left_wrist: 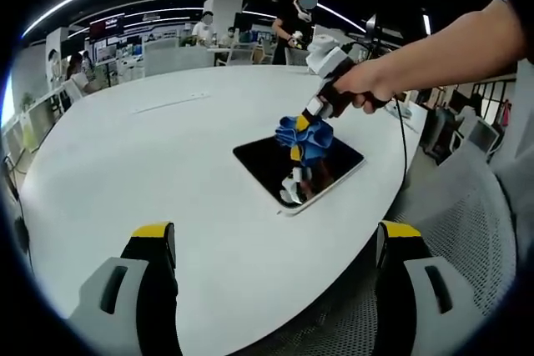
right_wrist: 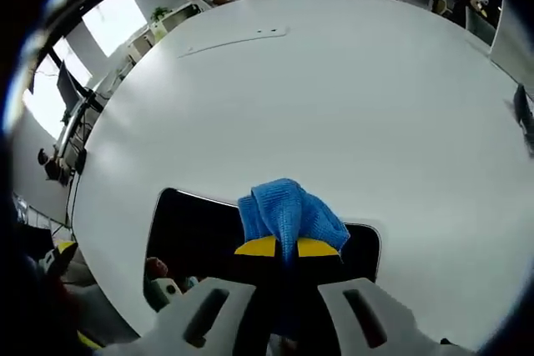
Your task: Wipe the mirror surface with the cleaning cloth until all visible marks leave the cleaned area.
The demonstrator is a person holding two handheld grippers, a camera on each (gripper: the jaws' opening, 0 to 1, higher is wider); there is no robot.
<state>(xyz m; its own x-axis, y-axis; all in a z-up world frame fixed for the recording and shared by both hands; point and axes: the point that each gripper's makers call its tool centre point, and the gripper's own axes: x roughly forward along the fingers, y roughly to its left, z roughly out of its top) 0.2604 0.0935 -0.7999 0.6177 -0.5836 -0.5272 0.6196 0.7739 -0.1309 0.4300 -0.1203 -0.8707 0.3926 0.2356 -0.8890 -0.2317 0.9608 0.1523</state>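
Your right gripper [left_wrist: 310, 127] is clamped on the blue cleaning cloth [right_wrist: 288, 213], pressing it onto the dark mirror [left_wrist: 265, 164] just right of centre in the left gripper view, on the white table [left_wrist: 150, 164]. Your left gripper [left_wrist: 279, 243] sits at bottom, jaws wide apart, holding nothing.

A dark, glossy rectangular mirror [left_wrist: 284, 164] with rounded corners and a pale rim lies flat near the edge of the white surface [left_wrist: 150, 156], while a bunched blue cleaning cloth [left_wrist: 305, 137] rests pressed on its top face.
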